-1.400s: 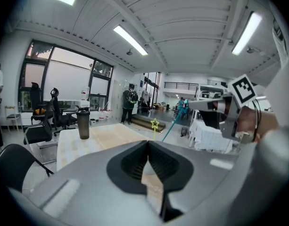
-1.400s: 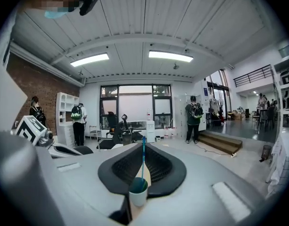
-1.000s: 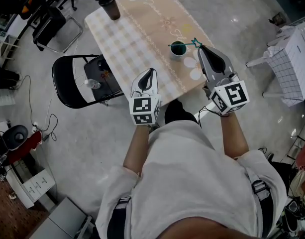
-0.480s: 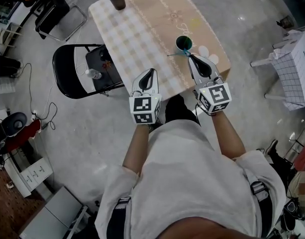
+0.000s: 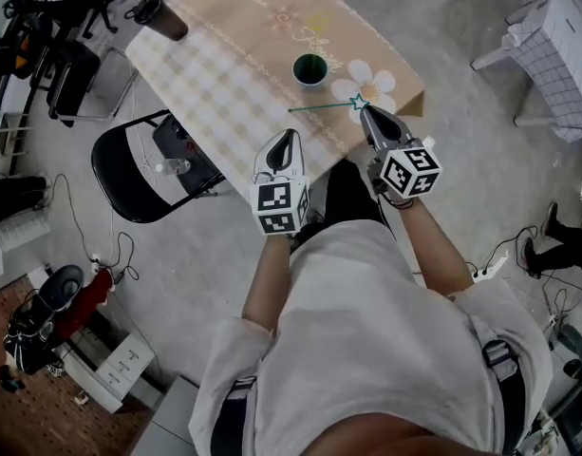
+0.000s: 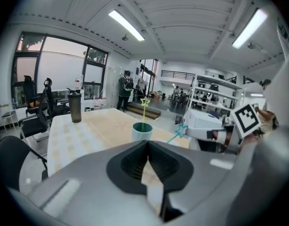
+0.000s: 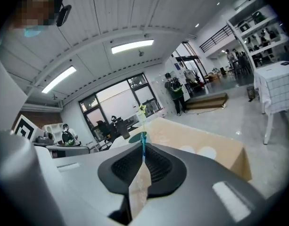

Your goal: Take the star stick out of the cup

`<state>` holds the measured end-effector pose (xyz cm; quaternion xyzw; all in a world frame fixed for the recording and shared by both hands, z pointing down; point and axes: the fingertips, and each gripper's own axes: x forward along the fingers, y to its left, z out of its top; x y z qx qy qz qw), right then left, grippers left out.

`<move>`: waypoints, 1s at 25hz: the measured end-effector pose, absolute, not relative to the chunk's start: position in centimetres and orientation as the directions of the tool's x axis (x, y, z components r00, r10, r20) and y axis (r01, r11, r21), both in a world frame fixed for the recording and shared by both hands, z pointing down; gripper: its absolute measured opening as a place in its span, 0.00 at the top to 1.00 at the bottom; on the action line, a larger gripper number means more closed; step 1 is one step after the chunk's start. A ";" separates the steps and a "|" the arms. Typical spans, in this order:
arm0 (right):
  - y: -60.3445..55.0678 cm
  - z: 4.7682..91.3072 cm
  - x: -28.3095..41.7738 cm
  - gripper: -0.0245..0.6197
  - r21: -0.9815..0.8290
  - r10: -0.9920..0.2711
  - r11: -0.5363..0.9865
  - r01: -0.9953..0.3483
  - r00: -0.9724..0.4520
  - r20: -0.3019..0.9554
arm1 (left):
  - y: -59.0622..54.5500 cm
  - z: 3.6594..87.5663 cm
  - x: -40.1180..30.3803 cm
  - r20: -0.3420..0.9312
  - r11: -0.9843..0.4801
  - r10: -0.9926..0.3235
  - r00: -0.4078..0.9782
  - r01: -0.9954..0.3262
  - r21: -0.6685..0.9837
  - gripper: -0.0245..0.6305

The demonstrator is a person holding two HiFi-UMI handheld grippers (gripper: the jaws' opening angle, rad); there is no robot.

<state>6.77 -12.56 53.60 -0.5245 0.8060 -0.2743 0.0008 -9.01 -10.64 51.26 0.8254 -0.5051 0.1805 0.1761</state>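
A rectangular table (image 5: pixel 224 74) under a beige cloth, part checked and part flower-printed, fills the head view from 11 to 1 o'clock. A dark lidded tumbler (image 5: pixel 160 17) stands upright at its 10 o'clock corner. A black folding chair (image 5: pixel 196 155) stands just beside the table at 9 o'clock. A clear plastic bottle (image 5: pixel 169 166) lies on its seat.

The head camera looks steeply down past the person (image 5: pixel 366 331) onto the tabletop's (image 5: pixel 224 74) near edge. Cameras on the left gripper (image 5: pixel 287 137) and right gripper (image 5: pixel 367 113) skim low across it, sharing the cup (image 5: pixel 309 68).
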 end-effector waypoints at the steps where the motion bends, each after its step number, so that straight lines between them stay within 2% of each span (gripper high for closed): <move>1: -12.3 54.2 7.3 0.93 -0.454 -0.849 0.276 -0.847 -0.437 0.298 | -10.8 51.5 -8.4 0.482 -0.444 -0.759 0.437 -0.890 0.108 0.96; 14: -8.7 62.9 11.0 0.91 -0.450 -0.794 0.086 -0.889 -0.334 0.507 | -10.8 55.1 -3.3 0.565 -0.562 -0.643 0.517 -0.820 0.111 0.96; 25: -8.6 65.0 11.3 0.89 -0.438 -0.760 0.057 -0.897 -0.324 0.563 | -10.9 54.9 -3.9 0.571 -0.563 -0.641 0.513 -0.820 0.104 0.96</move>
